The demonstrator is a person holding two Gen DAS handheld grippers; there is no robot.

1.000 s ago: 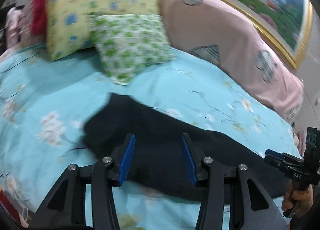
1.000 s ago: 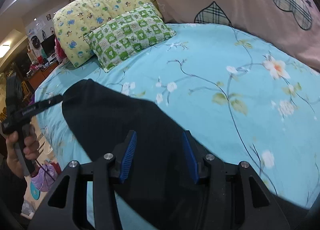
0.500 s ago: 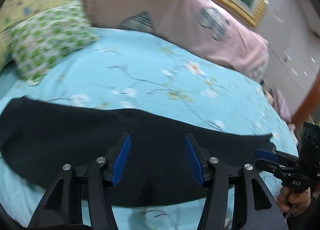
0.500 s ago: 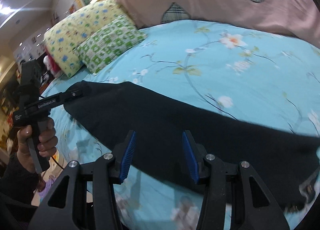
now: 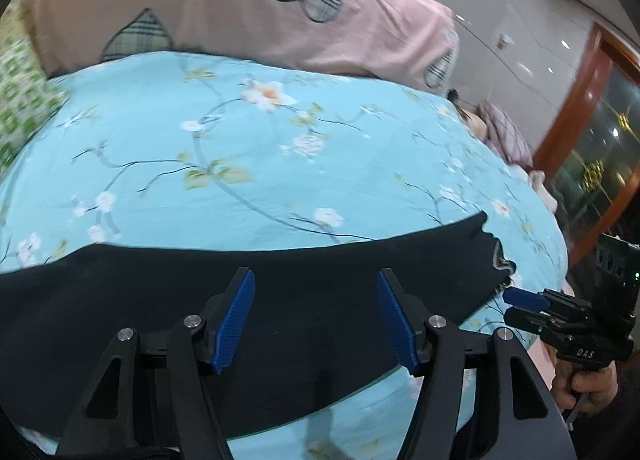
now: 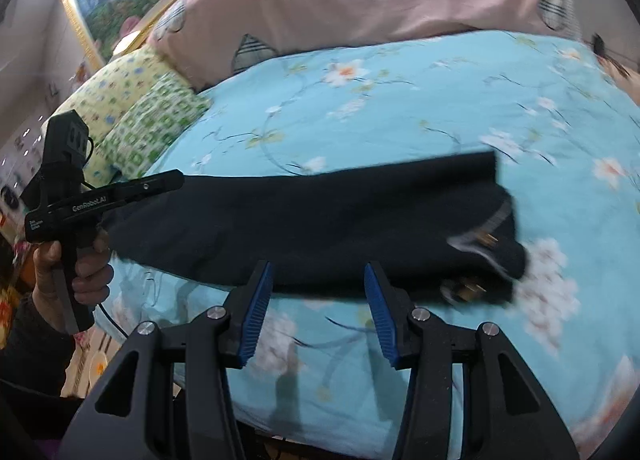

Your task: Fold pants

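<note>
Black pants lie stretched in a long band across the blue flowered bedsheet. My left gripper hovers over their middle. Its jaws are opening and nothing is between the blue pads. In the right wrist view the pants run left to right, with the waistband end at the right. My right gripper is open over the sheet at the pants' near edge. The left gripper shows at the pants' left end, and the right gripper shows beside their right end.
A pink quilt with plaid hearts is piled at the head of the bed. A green checked pillow and a yellow pillow lie at the left. A wooden door frame stands past the bed's right edge.
Both views have swung to the right along the bed, so the pillows have slid out of the left wrist view. The left jaws have widened. The pants now show full length.
</note>
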